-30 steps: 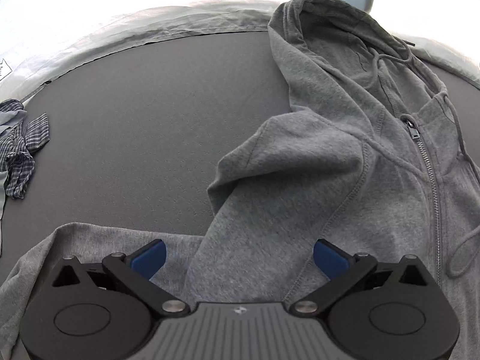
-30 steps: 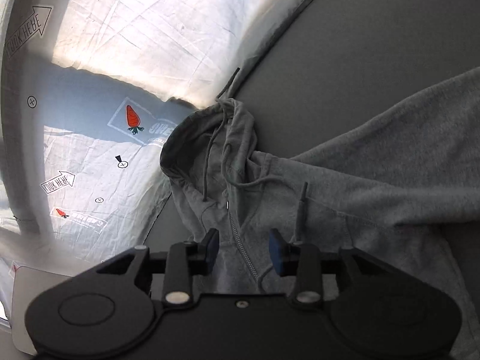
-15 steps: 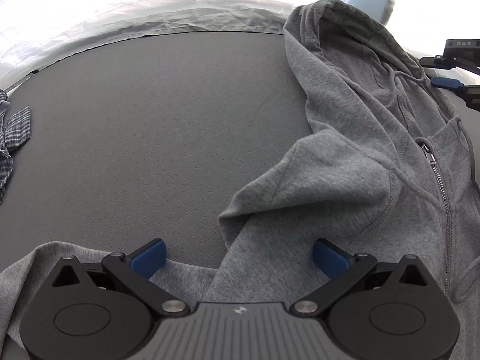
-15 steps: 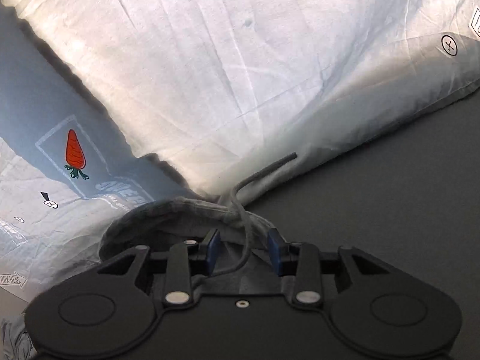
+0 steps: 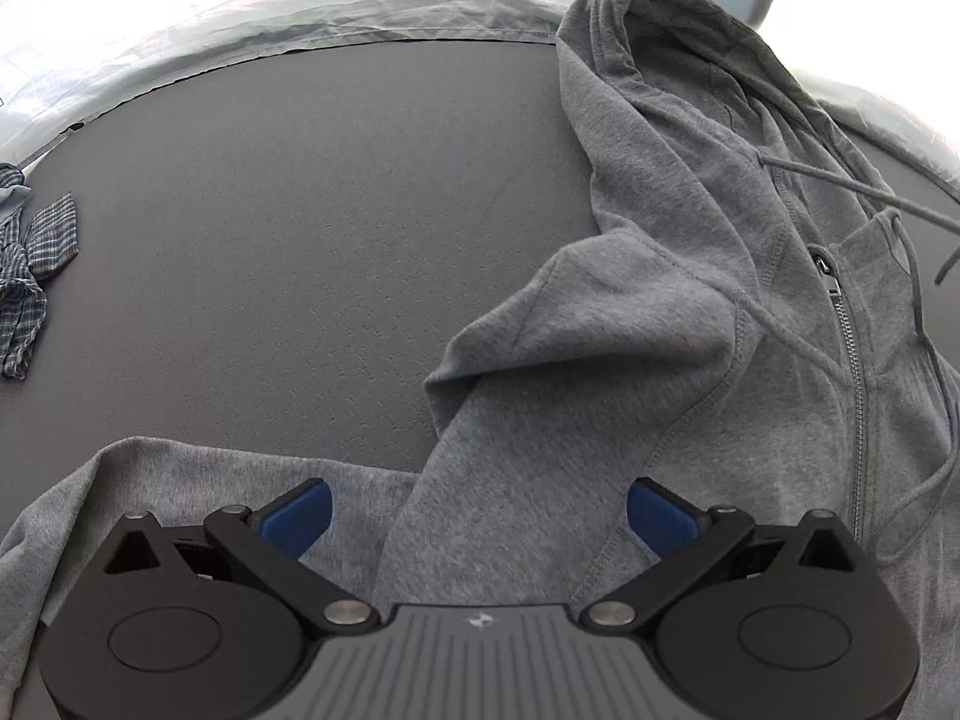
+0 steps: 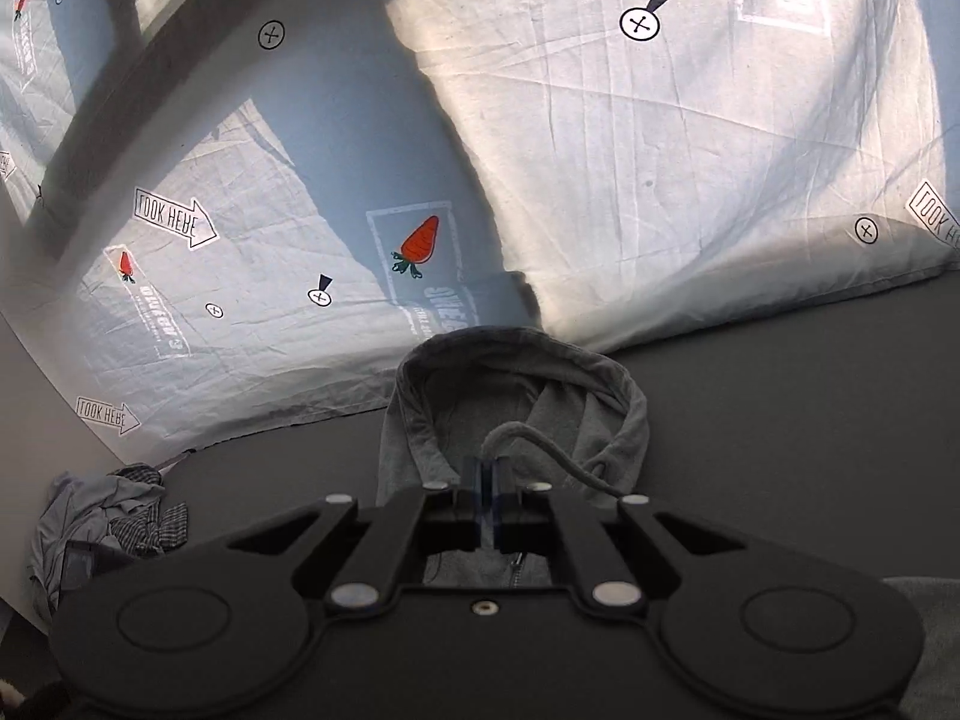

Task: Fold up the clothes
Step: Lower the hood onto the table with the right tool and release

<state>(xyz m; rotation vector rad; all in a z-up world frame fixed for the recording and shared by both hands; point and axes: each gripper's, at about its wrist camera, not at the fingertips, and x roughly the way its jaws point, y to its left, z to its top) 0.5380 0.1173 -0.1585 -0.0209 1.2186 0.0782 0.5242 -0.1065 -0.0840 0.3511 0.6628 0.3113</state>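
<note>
On dark mat, frame right: grey zip hoodie (image 5: 690, 324), soft, floppy, best gripped at seams | left gripper (image 5: 477, 519) jaws wide, empty, over sleeve | right gripper (image 6: 487, 495) pinches drawstring (image 6: 540, 450) at hood.

A dark grey bench (image 5: 288, 252) with a finely textured top carries everything here. A grey zip hoodie (image 5: 690, 348) lies spread on it, right under and ahead of the left jaws, its hood (image 6: 516, 384) lying just beyond the right jaws near the bench's far edge. Well off to the left of the left jaws a crumpled checked garment (image 5: 30, 276) lies at the bench's edge. A wrinkled printed white sheet (image 6: 660, 180) borders the bench beyond the hood.
</note>
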